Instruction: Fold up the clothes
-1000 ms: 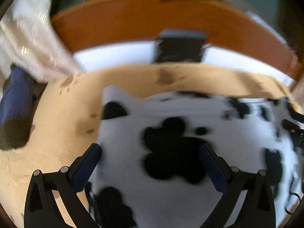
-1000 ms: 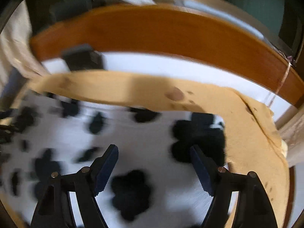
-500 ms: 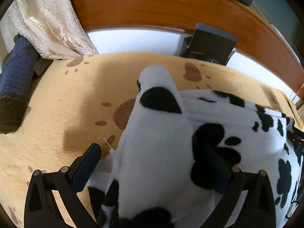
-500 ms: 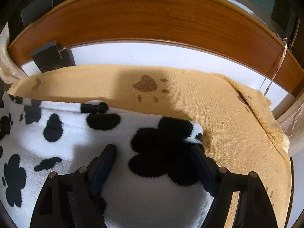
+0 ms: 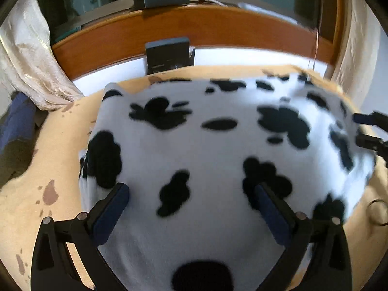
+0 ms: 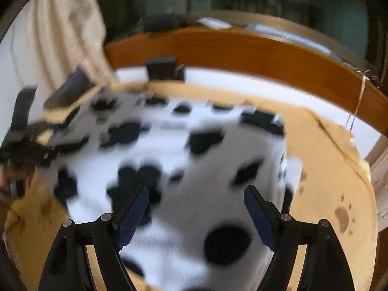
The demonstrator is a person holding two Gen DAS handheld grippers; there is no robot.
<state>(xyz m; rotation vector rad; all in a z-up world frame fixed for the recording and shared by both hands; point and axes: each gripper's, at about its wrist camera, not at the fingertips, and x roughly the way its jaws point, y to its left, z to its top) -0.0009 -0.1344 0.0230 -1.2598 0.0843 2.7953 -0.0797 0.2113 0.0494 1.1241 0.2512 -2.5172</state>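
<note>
Spotted garment [image 5: 218,150] now spread flat, earlier bunched | both grippers [image 5: 191,198] [image 6: 196,203] spread, empty | dark box [image 5: 167,54] behind on tan blanket [image 5: 55,150]

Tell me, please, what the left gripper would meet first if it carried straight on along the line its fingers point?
Most likely the black-and-white spotted fleece garment, which fills the space ahead of the open left gripper. Beyond it lies the tan paw-print blanket; the gap down to the fleece is unclear.

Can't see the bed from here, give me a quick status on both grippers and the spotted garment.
Left gripper open, right gripper open, both over the spotted garment. Garment flat on tan blanket. Nothing in the way.
</note>
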